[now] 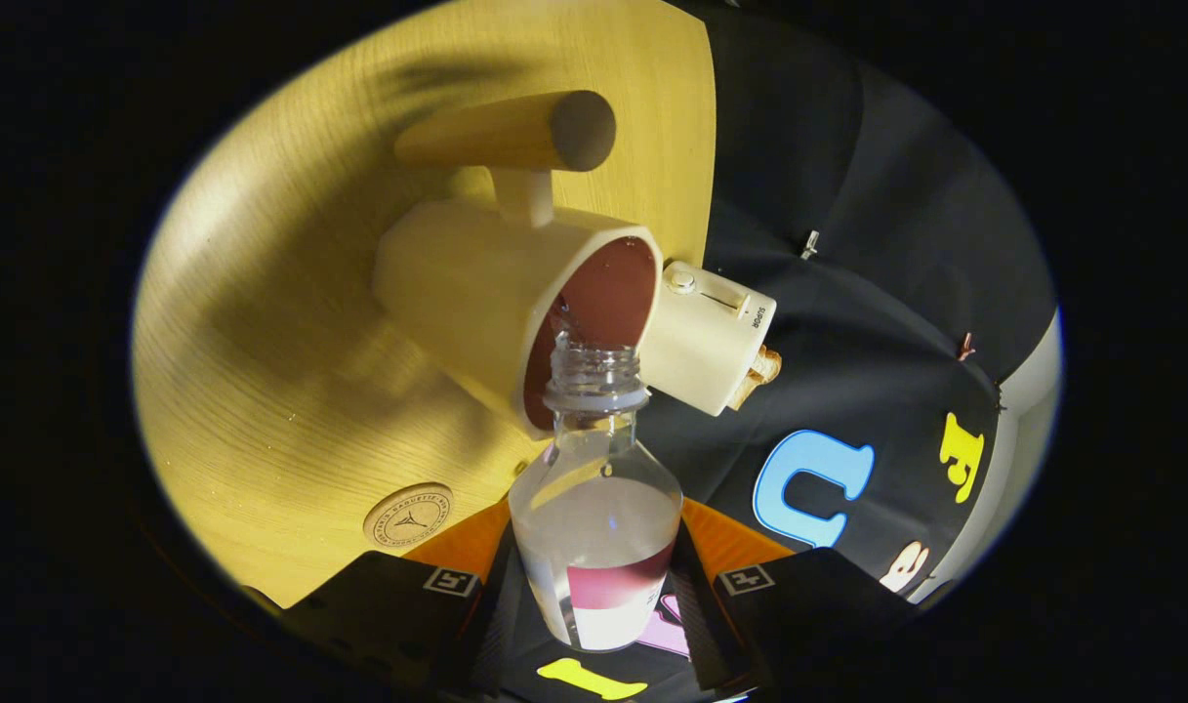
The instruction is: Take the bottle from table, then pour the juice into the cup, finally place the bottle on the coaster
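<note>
Gripper view: gripper clamped on the clear bottle's smooth, slippery belly; nearly drained, light; mouth at the cup ahead.

Gripper camera looks along fingers, close to bottle.

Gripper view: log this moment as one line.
phase: pouring | gripper: shut on bottle | bottle mouth: at cup rim | juice: in cup | coaster: bare, on table
</note>
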The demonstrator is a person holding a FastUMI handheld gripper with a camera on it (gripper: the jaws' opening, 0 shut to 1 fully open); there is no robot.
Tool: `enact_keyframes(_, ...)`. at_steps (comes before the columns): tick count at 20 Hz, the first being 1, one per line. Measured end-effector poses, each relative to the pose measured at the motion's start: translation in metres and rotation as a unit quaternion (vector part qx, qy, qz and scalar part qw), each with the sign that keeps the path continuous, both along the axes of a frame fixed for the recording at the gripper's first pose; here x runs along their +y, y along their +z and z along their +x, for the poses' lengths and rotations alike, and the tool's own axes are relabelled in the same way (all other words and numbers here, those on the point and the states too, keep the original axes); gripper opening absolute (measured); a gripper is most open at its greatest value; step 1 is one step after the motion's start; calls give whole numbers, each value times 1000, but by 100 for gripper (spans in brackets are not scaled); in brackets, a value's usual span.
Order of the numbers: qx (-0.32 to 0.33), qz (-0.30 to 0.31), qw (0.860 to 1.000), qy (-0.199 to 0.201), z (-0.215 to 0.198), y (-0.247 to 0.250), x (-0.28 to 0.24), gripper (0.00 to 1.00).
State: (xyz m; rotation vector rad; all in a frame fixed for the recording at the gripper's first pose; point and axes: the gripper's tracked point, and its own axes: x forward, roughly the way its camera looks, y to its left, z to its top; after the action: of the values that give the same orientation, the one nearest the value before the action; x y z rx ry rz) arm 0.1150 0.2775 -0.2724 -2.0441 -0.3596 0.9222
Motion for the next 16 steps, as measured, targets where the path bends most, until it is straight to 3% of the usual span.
enact_keyframes(16,-46,-45,997,35,23,26,10,73)
